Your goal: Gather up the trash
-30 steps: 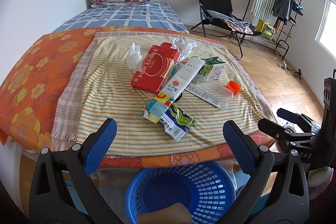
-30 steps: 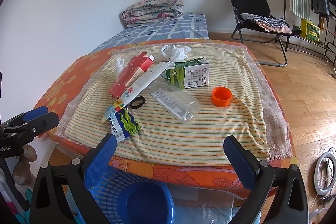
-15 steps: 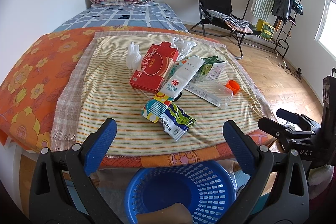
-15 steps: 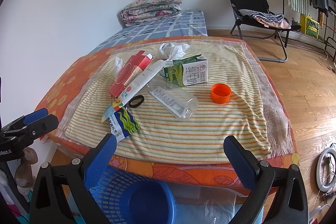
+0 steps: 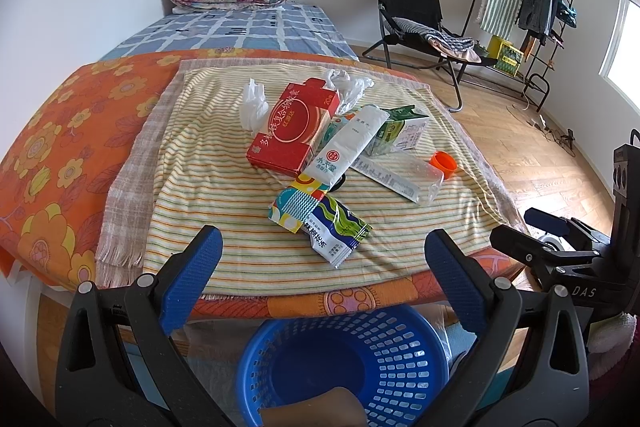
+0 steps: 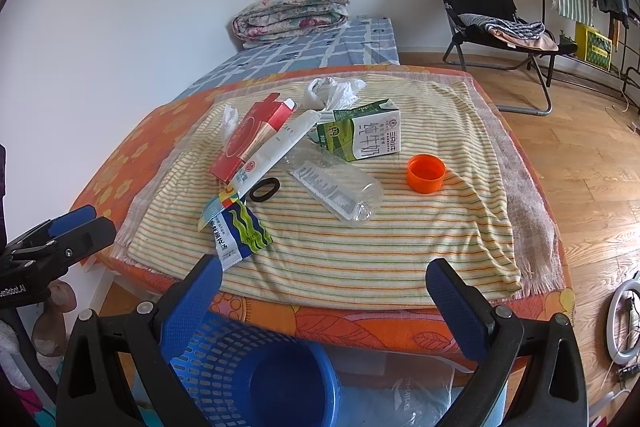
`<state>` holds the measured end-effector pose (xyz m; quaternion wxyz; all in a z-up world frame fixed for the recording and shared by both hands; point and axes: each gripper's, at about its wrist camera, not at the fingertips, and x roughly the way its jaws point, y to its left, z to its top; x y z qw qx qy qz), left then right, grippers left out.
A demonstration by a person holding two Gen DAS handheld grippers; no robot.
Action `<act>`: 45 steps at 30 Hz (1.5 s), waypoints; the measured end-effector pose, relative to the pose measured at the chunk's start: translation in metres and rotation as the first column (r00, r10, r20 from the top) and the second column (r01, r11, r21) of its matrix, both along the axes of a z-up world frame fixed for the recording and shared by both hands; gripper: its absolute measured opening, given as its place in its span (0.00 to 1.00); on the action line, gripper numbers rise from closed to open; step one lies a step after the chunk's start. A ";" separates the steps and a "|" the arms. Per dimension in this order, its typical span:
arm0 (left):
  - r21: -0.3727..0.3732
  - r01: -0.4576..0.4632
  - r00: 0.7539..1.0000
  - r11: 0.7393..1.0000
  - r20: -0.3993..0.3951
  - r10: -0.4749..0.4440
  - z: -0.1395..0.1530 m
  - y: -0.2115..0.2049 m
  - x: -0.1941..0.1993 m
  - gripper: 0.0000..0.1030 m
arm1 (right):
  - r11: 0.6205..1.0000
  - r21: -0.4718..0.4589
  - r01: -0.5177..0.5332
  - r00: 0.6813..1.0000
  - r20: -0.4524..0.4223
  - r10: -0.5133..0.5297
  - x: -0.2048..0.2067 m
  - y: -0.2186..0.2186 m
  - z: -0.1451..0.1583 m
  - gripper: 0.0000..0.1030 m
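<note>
My left tongs (image 5: 320,259) and right tongs (image 6: 324,283) both released, trash heap centre frame: red box (image 5: 294,131), milk carton (image 6: 360,135), bottle (image 6: 334,187), orange cap (image 6: 426,173), blue basket (image 5: 344,359) at bottom.

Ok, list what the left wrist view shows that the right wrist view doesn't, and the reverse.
Left wrist only: the right hand-held gripper at the right edge, and a brown item inside the blue basket.
Right wrist only: the left hand-held gripper at the left edge, and a ring light on the floor.
Both: red box, milk carton, clear bottle, orange cap, all on the striped cloth.
</note>
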<state>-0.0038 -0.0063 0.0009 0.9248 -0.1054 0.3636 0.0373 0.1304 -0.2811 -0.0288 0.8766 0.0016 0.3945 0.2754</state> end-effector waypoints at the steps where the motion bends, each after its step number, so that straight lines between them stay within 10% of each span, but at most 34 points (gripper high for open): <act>1: 0.000 0.000 1.000 1.000 0.000 0.000 0.000 0.000 0.000 1.00 | 1.000 0.000 0.000 1.000 0.000 0.000 0.000 0.000 0.000 1.00; 45: -0.005 0.004 1.000 1.000 -0.019 -0.004 -0.012 0.014 -0.001 1.00 | 0.998 0.040 -0.038 0.999 0.004 0.038 0.016 -0.004 0.001 1.00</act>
